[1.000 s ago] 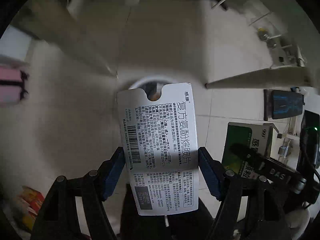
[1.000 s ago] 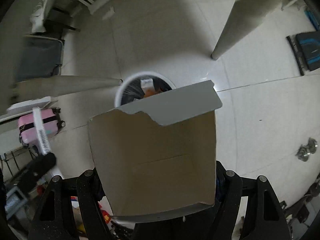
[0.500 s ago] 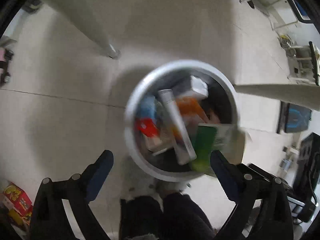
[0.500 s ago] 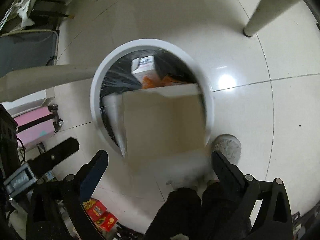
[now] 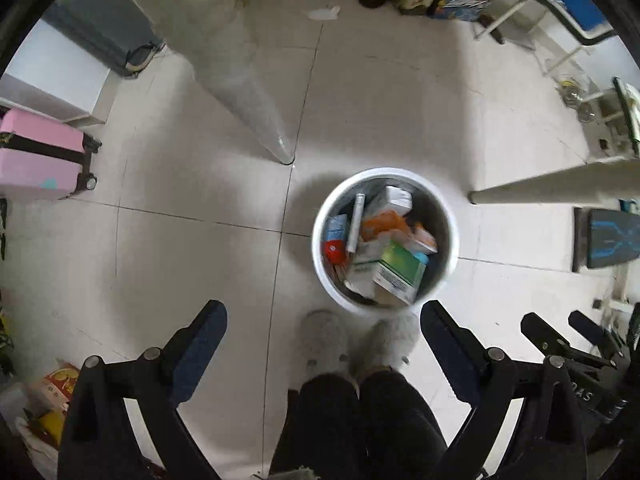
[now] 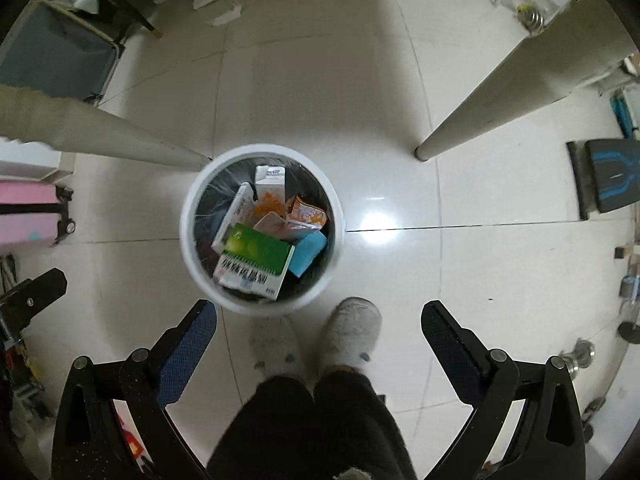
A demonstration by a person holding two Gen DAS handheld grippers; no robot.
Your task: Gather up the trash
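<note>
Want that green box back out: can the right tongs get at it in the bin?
Probably yes. The green box lies on top of the pile in the open white bin, nothing covering it, and the right tongs are open and empty above it.

Left gripper [image 5: 323, 322]: matte black plastic frame w/ triangular cut-outs in each arm, silver round screws at the linkage joints, two long fingers faced w/ dark navy textured pads [image 5: 200, 344]. Right gripper [image 6: 319, 318]: same build, black arms, silver screws, pads [image 6: 186, 354] a brighter blue, fine pale specks on the black plastic. In the left wrist view, to the right of the fingers, the other gripper's black body carries white lettering, too small to read. Between the fingers of each: person's legs in dark trousers [image 6: 304, 428], feet in fluffy grey-white slippers [image 6: 352, 334].
</note>
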